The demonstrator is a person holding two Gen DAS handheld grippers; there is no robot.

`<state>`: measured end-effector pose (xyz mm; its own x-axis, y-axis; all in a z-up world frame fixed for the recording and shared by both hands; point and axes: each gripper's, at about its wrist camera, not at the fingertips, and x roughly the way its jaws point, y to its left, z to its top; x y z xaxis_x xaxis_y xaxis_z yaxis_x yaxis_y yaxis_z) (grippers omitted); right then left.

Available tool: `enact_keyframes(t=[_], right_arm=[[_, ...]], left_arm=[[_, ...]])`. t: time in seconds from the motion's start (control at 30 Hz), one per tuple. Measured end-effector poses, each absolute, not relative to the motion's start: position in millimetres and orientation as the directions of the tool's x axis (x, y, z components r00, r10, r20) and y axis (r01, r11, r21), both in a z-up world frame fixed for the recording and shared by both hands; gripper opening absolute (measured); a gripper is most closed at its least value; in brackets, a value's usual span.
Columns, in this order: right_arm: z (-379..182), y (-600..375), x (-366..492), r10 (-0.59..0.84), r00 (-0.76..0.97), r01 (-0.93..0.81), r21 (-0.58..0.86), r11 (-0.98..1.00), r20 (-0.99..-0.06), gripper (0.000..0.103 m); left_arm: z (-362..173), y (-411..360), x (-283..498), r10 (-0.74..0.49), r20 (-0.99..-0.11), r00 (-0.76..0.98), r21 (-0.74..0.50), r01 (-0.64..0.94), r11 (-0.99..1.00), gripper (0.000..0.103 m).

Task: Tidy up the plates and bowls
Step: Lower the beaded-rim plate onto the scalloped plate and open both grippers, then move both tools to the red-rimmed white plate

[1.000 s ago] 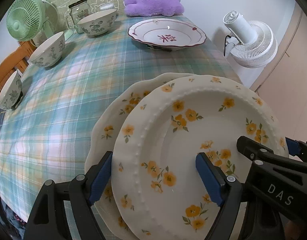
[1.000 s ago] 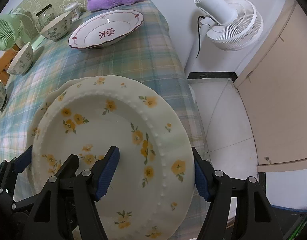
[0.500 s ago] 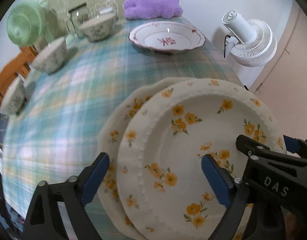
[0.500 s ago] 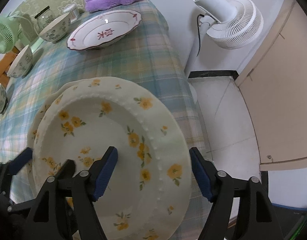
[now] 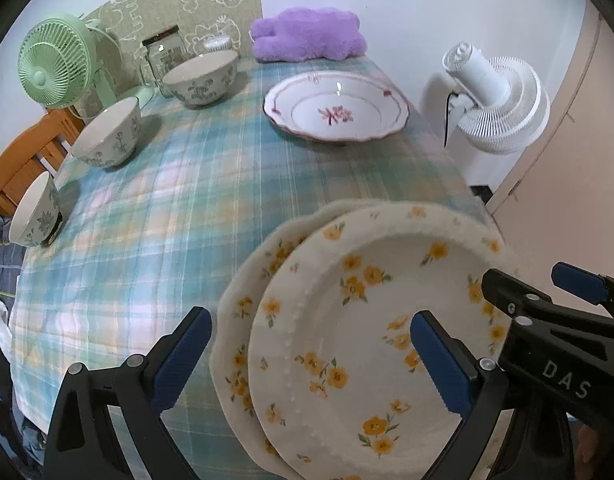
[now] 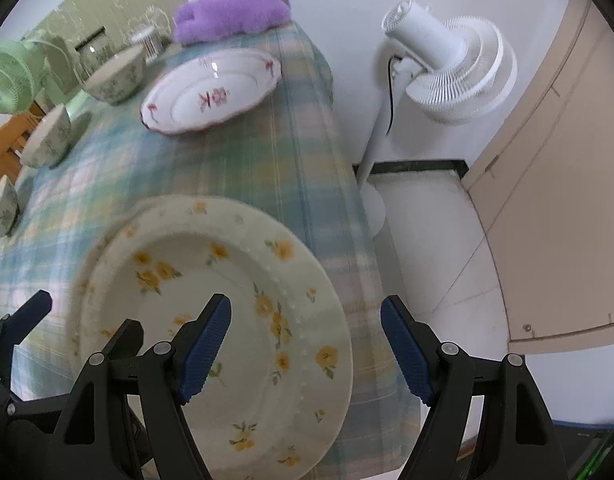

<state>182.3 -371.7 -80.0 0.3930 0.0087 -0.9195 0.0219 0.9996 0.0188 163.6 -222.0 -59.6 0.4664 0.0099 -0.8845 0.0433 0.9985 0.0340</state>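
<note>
Plaid cloth covered the bench (image 5: 211, 184), where the yellow-flowered plate (image 5: 371, 320) now rested on its scalloped twin (image 5: 243, 312) at the near edge. Both the left gripper (image 5: 311, 352) and right gripper (image 6: 307, 344) had pulled back, spread wide, gripping nothing: stacking done.

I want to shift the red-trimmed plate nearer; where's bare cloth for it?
The middle of the tablecloth is free, between the bowls, the red-trimmed plate and the yellow-flower plates. The far-left corner is crowded: green fan, jar, bowl.
</note>
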Motion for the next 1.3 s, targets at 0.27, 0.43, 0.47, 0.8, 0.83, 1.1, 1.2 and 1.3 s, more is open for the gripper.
enact_keyframes(t=[0.27,0.43,0.47,0.8,0.83,1.1,1.2,1.3], right_arm=[[-35,-359,186,-0.015,0.486,0.052,0.011,0.999,-0.874,0.080],[-18,-344,200,-0.005,0.502,0.056,0.027,0.998,-0.865,0.080],[-15,-340,202,-0.016,0.512,0.057,0.015,0.998,-0.859,0.080],[13,-319,226,-0.070,0.583,0.135,0.012,0.991,-0.809,0.082],[14,-318,230,-0.074,0.585,0.134,0.007,0.991,-0.808,0.082],[15,-318,279,-0.031,0.614,0.064,0.011,0.998,-0.789,0.087],[7,-325,306,-0.039,0.624,0.061,-0.001,0.998,-0.780,0.091],[-11,-336,338,-0.032,0.616,0.063,0.008,0.998,-0.787,0.092]], left_arm=[[-22,-210,175,0.009,-0.857,0.515,0.038,0.045,0.998,0.100],[-7,-193,190,-0.003,-0.845,0.535,0.028,0.050,0.998,0.100],[-5,-191,193,-0.005,-0.843,0.538,0.029,0.055,0.998,0.100],[16,-175,233,-0.065,-0.809,0.584,0.020,0.137,0.990,0.100],[16,-175,238,-0.066,-0.809,0.584,0.019,0.139,0.990,0.100],[7,-194,288,-0.062,-0.796,0.602,0.022,0.131,0.991,0.100],[-5,-202,314,-0.040,-0.791,0.610,0.031,0.106,0.994,0.100],[-20,-209,338,-0.018,-0.796,0.606,0.042,0.085,0.995,0.100]])
